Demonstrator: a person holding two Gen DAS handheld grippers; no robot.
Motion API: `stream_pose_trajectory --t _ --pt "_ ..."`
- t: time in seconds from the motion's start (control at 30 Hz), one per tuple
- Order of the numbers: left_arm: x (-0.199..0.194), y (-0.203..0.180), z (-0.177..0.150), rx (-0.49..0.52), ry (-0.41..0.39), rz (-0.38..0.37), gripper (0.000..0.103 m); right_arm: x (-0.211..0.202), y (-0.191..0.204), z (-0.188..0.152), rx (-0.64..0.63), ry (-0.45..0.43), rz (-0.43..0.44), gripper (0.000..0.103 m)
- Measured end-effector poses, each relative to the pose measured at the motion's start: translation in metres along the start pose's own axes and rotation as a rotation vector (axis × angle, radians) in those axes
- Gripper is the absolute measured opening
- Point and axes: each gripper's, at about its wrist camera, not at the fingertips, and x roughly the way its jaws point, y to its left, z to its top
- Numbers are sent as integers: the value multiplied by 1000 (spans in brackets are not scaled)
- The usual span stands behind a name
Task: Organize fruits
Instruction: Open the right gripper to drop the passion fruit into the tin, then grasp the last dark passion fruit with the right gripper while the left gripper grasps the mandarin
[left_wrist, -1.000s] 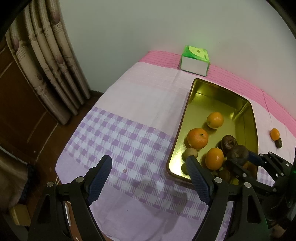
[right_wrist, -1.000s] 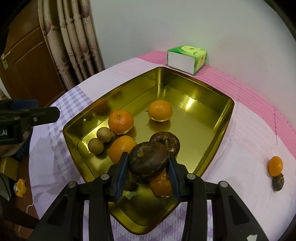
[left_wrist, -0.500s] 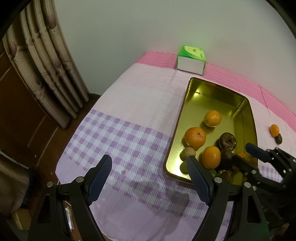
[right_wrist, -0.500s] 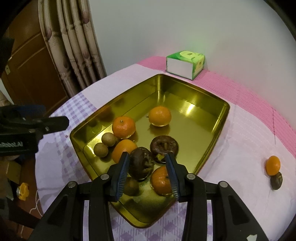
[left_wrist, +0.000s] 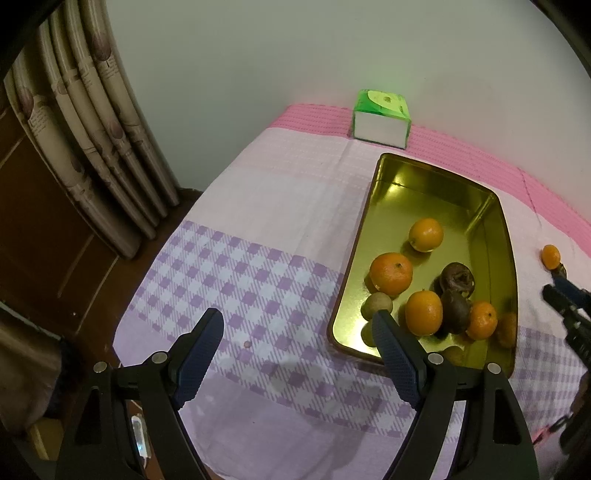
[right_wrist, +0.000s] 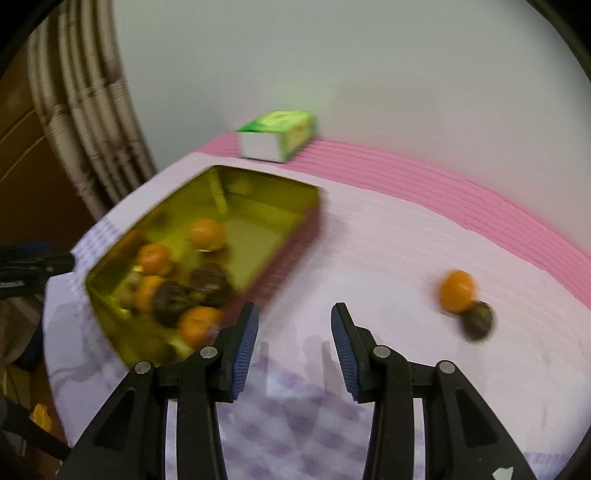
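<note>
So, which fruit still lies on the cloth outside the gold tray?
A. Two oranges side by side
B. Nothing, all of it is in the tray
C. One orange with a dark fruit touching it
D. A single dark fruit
C: in the right wrist view an orange sits on the cloth to the right of the gold tray, with a dark fruit right against it.
</note>
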Motion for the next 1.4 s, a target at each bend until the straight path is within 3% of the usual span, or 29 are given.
stream_pose_trajectory --t 0.37,0.93,1.0,1.17,1.4 --pt "2 -4 -1 39 -13 7 82 1 -109 -21 152 9 -176 42" --pt "-7 -36 -1 146 -52 7 82 42 -134 -16 156 20 -191 42" --pt "-10 -46 0 161 -61 2 82 39 -137 -20 152 17 -184 36" --pt "-14 -81 3 204 -66 -42 82 37 -140 -22 164 11 -161 36" --pt "-20 -164 7 337 -80 -152 82 17 -161 -44 209 6 -196 36"
